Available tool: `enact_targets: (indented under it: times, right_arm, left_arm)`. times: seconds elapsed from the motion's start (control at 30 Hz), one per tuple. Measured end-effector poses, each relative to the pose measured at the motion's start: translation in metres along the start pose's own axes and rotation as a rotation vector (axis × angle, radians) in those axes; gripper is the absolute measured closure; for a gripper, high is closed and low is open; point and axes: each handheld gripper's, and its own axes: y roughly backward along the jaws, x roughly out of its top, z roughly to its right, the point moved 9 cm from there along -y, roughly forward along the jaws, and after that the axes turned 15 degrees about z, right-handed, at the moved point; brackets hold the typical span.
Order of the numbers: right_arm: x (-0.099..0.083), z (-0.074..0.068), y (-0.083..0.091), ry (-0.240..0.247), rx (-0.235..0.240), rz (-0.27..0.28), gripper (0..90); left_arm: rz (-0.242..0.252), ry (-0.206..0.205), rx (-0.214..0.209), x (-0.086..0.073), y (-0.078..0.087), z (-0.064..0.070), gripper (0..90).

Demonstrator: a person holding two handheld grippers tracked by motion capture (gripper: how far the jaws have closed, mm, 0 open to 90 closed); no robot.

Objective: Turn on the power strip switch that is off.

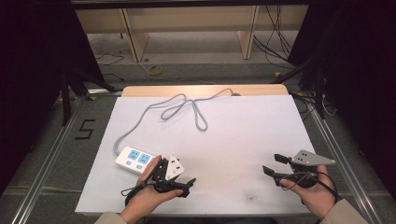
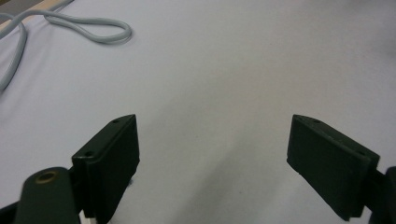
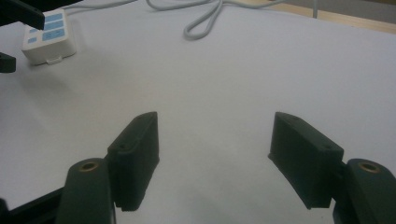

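We have both grippers low over the white table [image 1: 243,140], and neither holds anything. Our left gripper [image 2: 212,158] has its jaws spread wide with only bare table between them; our right gripper [image 3: 215,158] is spread just as wide, also over bare table.

The thing nearest to us is the power strip [image 1: 135,159], white with blue sockets. It lies just beside our left gripper [image 1: 180,184], on its outer side and slightly ahead, near but not touching as far as we can tell. Seen from our right gripper, it sits far ahead and off to the left [image 3: 46,37]. Its grey cord [image 1: 187,105] runs away from us in loose loops toward the far edge of the table.

We judge this to be the approach: no grasp has begun. Next we would need to turn our left gripper toward the power strip, bring the spread jaws around its narrow body, and close. The right gripper is well apart from it and could come in to take the cord.
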Motion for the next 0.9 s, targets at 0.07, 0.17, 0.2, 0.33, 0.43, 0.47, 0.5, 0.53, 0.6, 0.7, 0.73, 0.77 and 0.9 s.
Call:
enact_targets:
  times: [0.07, 0.17, 0.2, 0.33, 0.43, 0.47, 0.5, 0.53, 0.6, 0.7, 0.73, 0.77, 0.9]
  right_arm:
    - [-0.001, 0.000, 0.000, -0.005, 0.001, -0.005, 33.1]
    - [-0.001, 0.000, 0.000, -0.004, 0.000, -0.006, 33.1]
    - [-0.001, 0.000, 0.000, -0.001, 0.002, -0.007, 33.1]
    - [0.000, -0.002, 0.000, 0.002, 0.001, -0.006, 33.2]
    - [-0.001, -0.002, -0.001, 0.000, 0.001, -0.009, 33.2]
    - [-0.001, -0.002, -0.001, 0.001, 0.001, -0.010, 33.1]
    - [-0.001, -0.002, -0.001, 0.001, 0.001, -0.010, 33.1]
    - [-0.001, -0.001, -0.001, 0.002, 0.002, -0.009, 33.1]
    - [-0.002, -0.001, -0.001, 0.001, 0.001, -0.010, 33.2]
    - [-0.002, -0.001, -0.001, 0.002, 0.003, -0.010, 33.2]
    - [-0.001, -0.001, -0.001, 0.003, 0.002, -0.010, 33.2]
    - [-0.001, -0.001, -0.001, 0.002, 0.002, -0.009, 33.2]
    - [-0.002, -0.001, -0.001, 0.002, 0.000, -0.012, 33.2]
  left_arm:
    - [0.002, 0.000, 0.006, 0.000, 0.000, -0.001, 18.4]
    - [0.009, -0.001, 0.011, 0.001, 0.002, -0.003, 19.4]
    - [0.009, -0.001, 0.011, 0.001, 0.002, -0.003, 20.0]
    - [0.039, 0.000, 0.024, 0.006, 0.004, -0.005, 25.3]
    - [0.052, 0.010, 0.031, 0.009, 0.005, -0.008, 34.0]
    - [0.056, 0.013, 0.042, 0.010, 0.006, -0.009, 38.3]
    - [0.056, 0.013, 0.042, 0.010, 0.006, -0.009, 43.0]
    - [0.060, 0.010, 0.059, 0.012, 0.007, -0.013, 47.5]
    - [0.064, 0.014, 0.076, 0.013, 0.008, -0.017, 55.3]
    - [0.060, 0.025, 0.086, 0.013, 0.010, -0.022, 70.1]
    - [0.060, 0.025, 0.086, 0.013, 0.010, -0.022, 74.2]
    - [0.057, 0.035, 0.092, 0.012, 0.012, -0.024, 78.5]
    - [0.054, 0.033, 0.102, 0.012, 0.015, -0.029, 89.5]
